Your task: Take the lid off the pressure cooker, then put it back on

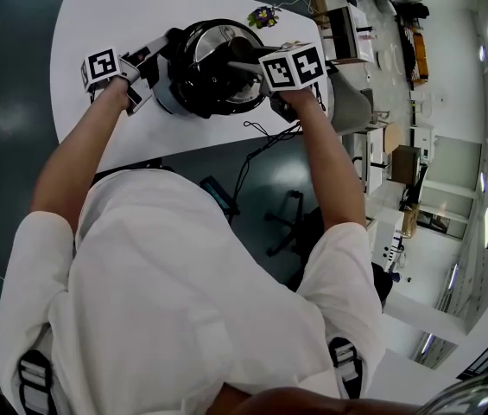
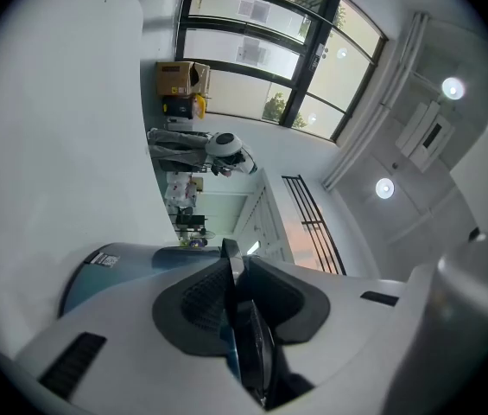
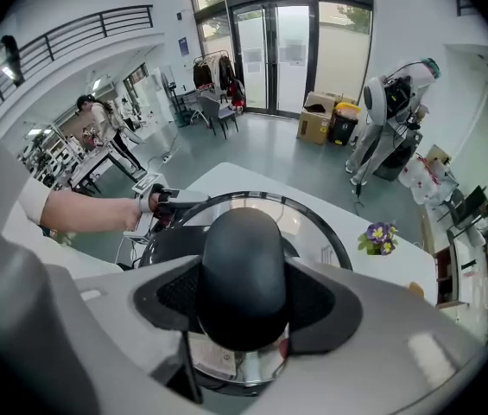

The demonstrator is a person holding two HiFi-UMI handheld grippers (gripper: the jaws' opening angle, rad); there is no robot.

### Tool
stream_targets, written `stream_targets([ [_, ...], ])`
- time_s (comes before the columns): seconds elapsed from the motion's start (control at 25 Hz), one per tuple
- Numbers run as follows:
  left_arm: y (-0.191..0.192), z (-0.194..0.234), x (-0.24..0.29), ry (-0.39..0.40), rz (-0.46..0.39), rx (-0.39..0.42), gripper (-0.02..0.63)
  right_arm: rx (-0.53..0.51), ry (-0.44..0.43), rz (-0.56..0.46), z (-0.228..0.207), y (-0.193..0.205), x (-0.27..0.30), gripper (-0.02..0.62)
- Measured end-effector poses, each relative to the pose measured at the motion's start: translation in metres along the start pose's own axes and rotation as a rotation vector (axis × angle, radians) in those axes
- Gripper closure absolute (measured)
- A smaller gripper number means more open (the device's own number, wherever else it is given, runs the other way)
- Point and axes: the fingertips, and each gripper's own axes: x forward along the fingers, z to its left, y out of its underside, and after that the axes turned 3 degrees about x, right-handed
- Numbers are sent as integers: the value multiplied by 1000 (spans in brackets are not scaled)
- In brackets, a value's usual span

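Note:
A black pressure cooker (image 1: 193, 89) stands on a white table (image 1: 88, 24). Its lid (image 1: 245, 41), shiny with a dark rim, lies over the pot; I cannot tell whether it is seated. In the right gripper view the lid (image 3: 317, 223) fills the middle, and my right gripper (image 3: 244, 294) points steeply down, shut on the lid's black knob (image 3: 244, 262). My left gripper (image 1: 159, 50) reaches in level from the left. In its own view the left gripper (image 2: 231, 271) is shut on a thin dark side handle (image 2: 252, 353) beside the cooker's grey-blue wall (image 2: 105, 266).
A small pot of purple and yellow flowers (image 1: 263, 15) sits at the table's far right, also visible as flowers (image 3: 377, 236). A black cable (image 1: 256, 132) hangs over the near edge. An office chair (image 1: 291, 214) stands on the floor below.

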Motion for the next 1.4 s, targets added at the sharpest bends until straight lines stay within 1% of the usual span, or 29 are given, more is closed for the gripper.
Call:
stream_targets([
  [0.16, 0, -5, -1, -4, -12, 1, 528, -31, 4, -23, 3, -9, -3, 314],
  [0.24, 0, -6, -2, -7, -19, 4, 528, -44, 0, -55, 7, -19, -13, 314],
  [0.4, 1, -19, -1, -9, -20, -6, 528, 1, -84, -107, 15, -43, -44, 314],
  [0.48, 2, -13, -1, -17, -17, -17, 528, -19, -75, -116, 12, -46, -54, 314],
  [0.52, 2, -9, -2, -19, -18, -10, 528, -32, -64, -119, 10, -45, -58, 314],
  [0.64, -1, -3, -3, -34, -26, 33, 526, -37, -57, -122, 4, -36, -72, 314],
  [0.72, -2, -6, -4, -65, -19, 78, 524, -22, -58, -118, -2, -28, -84, 314],
  [0.84, -3, -14, -4, -123, 2, 152, 522, -11, -30, -113, -17, -14, -105, 314],
  [0.92, -3, -13, -4, -165, 21, 205, 517, 2, -11, -119, -31, -4, -111, 314],
  [1.0, -9, -2, -10, -226, 23, 273, 517, 28, -1, -128, -46, 8, -109, 314],
  [1.08, -23, 0, -22, -293, -14, 363, 544, 46, 13, -143, -59, 17, -111, 314],
  [1.16, -38, -13, -36, -334, -52, 461, 549, 58, 25, -166, -70, 26, -119, 314],
  [1.28, -51, -48, -47, -378, -56, 655, 548, 71, 47, -187, -86, 40, -134, 314],
  [1.4, -52, -91, -48, -424, -36, 900, 548, 95, 54, -194, -100, 61, -148, 314],
])
